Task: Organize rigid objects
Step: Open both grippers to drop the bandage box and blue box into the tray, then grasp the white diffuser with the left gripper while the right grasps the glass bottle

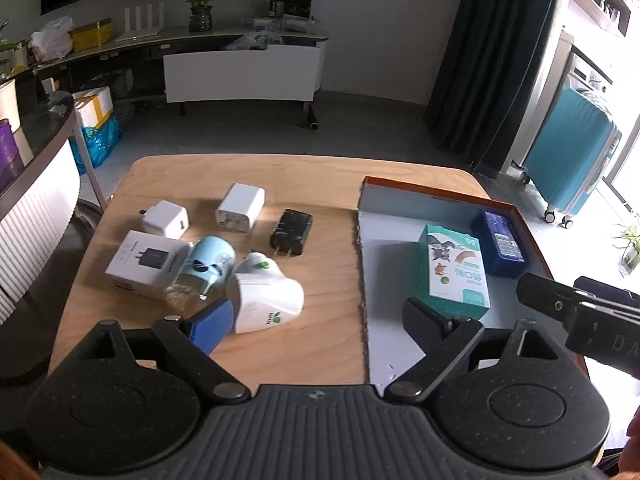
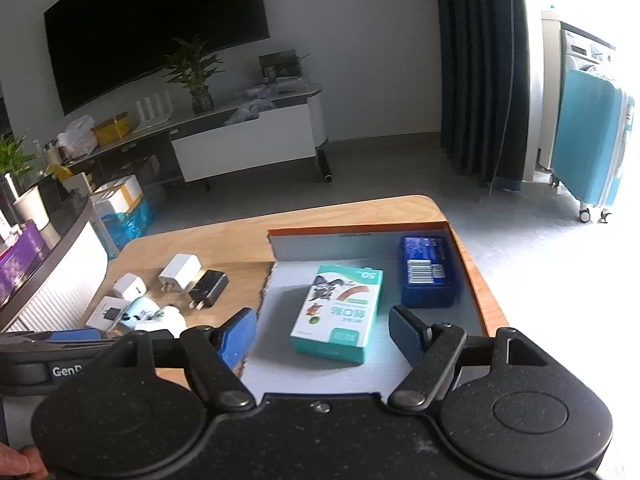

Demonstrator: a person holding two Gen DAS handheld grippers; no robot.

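On the wooden table [image 1: 320,176] lie two white chargers [image 1: 166,219] [image 1: 240,208], a black charger [image 1: 292,232], a white charger carton [image 1: 148,262], a light blue bottle [image 1: 206,268] and a white container with a green leaf mark [image 1: 266,296]. An orange-rimmed tray [image 1: 420,190] at the right holds a teal and white box [image 2: 340,312] and a dark blue box [image 2: 426,272]. My left gripper [image 1: 318,326] is open over the tray's left edge, holding nothing. My right gripper [image 2: 324,336] is open, its pads apart from the teal box below.
The table's rounded far edge drops to a grey floor. A low TV cabinet [image 1: 240,76] stands beyond, a teal suitcase [image 1: 572,152] at the right, a striped counter [image 1: 36,208] at the left. The right gripper's body [image 1: 580,312] sits close beside my left one.
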